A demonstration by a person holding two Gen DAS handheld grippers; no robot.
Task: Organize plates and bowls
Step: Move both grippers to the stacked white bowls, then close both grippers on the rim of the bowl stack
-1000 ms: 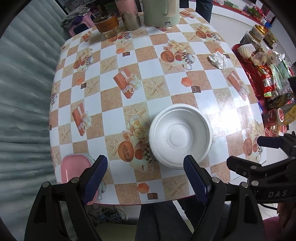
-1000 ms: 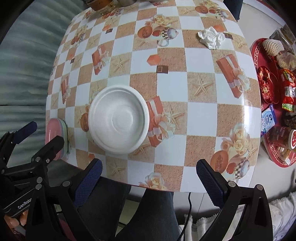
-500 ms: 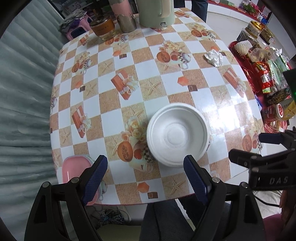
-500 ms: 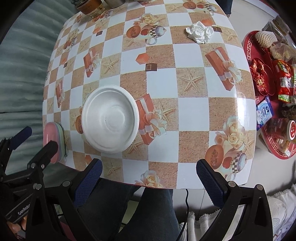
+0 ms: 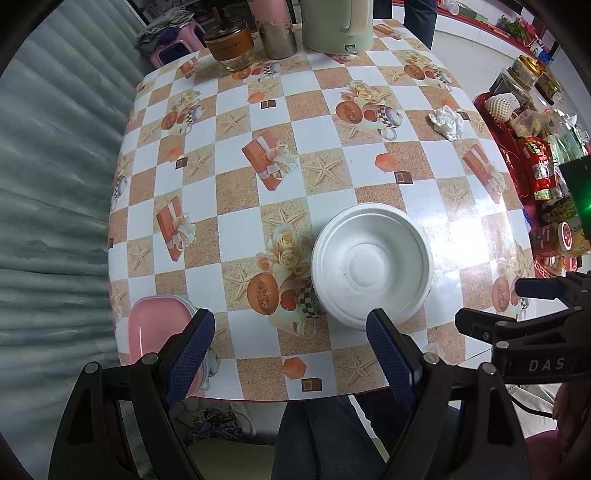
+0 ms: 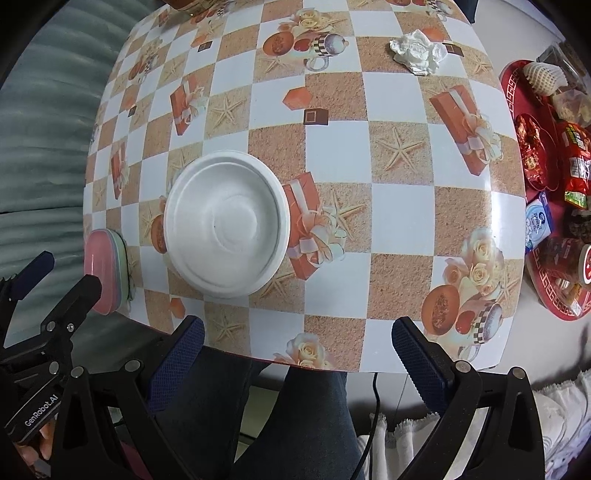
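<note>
Nearest to me, both tools hang over my knees just off the table's near edge. My left gripper has its blue pads spread wide with nothing between them, and my right gripper is parted the same way, also empty.

Just ahead of the left gripper, a little toward its right finger, sits the white foam bowl, upside down by the look of its raised base ring, close to the near edge. From the right gripper it lies ahead and off past the left finger. Beside the left gripper's left finger, at the table's corner, is the stack of pastel plates, pink one on top, overhanging the edge slightly.

My judgement: I'm lining up for a pick. Foam is light and crushes easily, so I'd come in low on the rim, close gently, and steady the bowl rather than shove it.

Farther out, the checked oilcloth table runs on mostly bare, with a crumpled tissue toward the far right. At the far edge stand a glass jar, a steel tumbler and a pale green kettle. A corrugated wall runs along the left; a red tray of snacks sits beyond the right side.
</note>
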